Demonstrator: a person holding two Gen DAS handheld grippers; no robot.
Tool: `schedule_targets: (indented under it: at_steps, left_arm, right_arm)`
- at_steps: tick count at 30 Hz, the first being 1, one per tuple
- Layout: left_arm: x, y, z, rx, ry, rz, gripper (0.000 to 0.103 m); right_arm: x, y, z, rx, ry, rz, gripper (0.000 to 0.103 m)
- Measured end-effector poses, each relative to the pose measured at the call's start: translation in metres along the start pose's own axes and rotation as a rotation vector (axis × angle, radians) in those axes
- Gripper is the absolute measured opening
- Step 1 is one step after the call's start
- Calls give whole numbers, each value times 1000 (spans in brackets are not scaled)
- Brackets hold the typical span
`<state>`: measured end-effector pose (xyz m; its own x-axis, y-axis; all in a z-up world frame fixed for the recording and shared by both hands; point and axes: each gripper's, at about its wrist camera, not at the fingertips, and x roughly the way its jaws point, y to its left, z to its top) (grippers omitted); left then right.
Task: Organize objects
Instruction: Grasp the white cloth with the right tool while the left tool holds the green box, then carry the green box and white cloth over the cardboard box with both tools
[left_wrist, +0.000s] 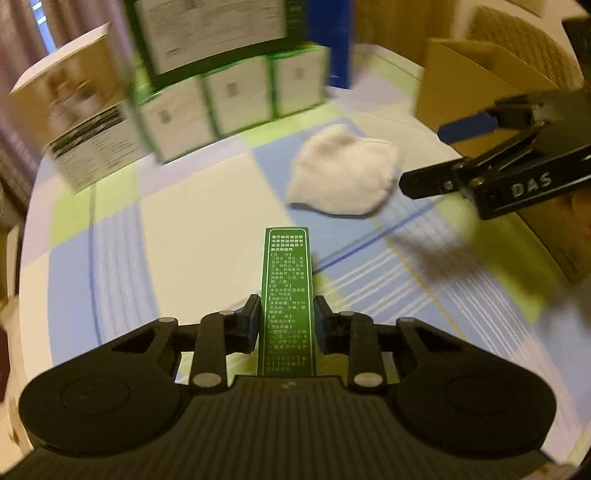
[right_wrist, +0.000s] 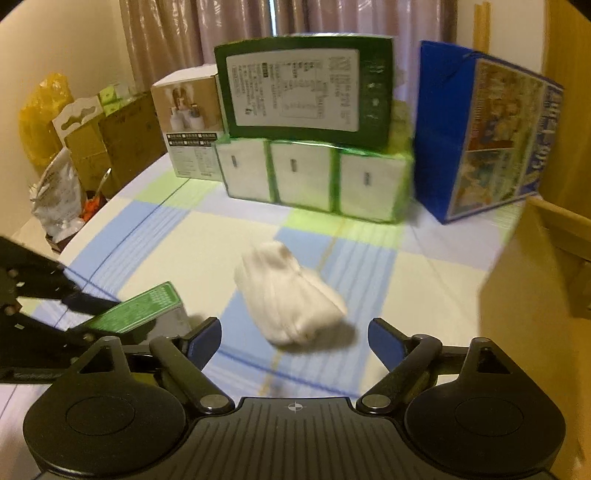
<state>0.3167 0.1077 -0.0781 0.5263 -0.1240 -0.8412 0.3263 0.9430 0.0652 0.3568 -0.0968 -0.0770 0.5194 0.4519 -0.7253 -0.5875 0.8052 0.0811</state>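
Gripping a light, stiff green carton (left_wrist: 287, 295) by its narrow sides, the left gripper (left_wrist: 286, 325) is clamped, while the right gripper (right_wrist: 293, 341) gapes wide, soft white cloth (right_wrist: 290, 295) at its 12 o'clock.

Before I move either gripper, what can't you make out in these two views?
- Green box in the left gripper: its lower end is hidden behind the gripper body in the left wrist view.
- White cloth: motion blur in both views hides its folds.
- Stacked boxes: cut off by the left view's top edge.
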Motion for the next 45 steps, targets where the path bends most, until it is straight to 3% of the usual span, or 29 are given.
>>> schedule_targets:
  at_steps: [5, 10, 13, 16, 24, 34, 45]
  left_arm:
    - [12, 1, 1, -7, 5, 19, 25]
    - [22, -2, 2, 5, 12, 9, 25]
    - [28, -2, 7, 17, 22, 5, 25]
    - [36, -1, 13, 17, 40, -1, 25]
    - [37, -11, 15, -11, 93, -4, 25]
    - [-14, -43, -21, -157, 77, -31, 25]
    - [-88, -135, -66, -260, 23, -30, 25]
  right_arm:
    - [42, 12, 11, -79, 36, -44, 85]
    - [67, 5, 12, -47, 68, -59, 81]
    - [71, 6, 7, -51, 84, -64, 50]
    - [63, 7, -2, -16, 80, -67, 40]
    - [21, 17, -44, 102, 82, -65, 36]
    - [-48, 23, -99, 213, 110, -92, 36]
    - [-162, 27, -150, 297, 57, -96, 36]
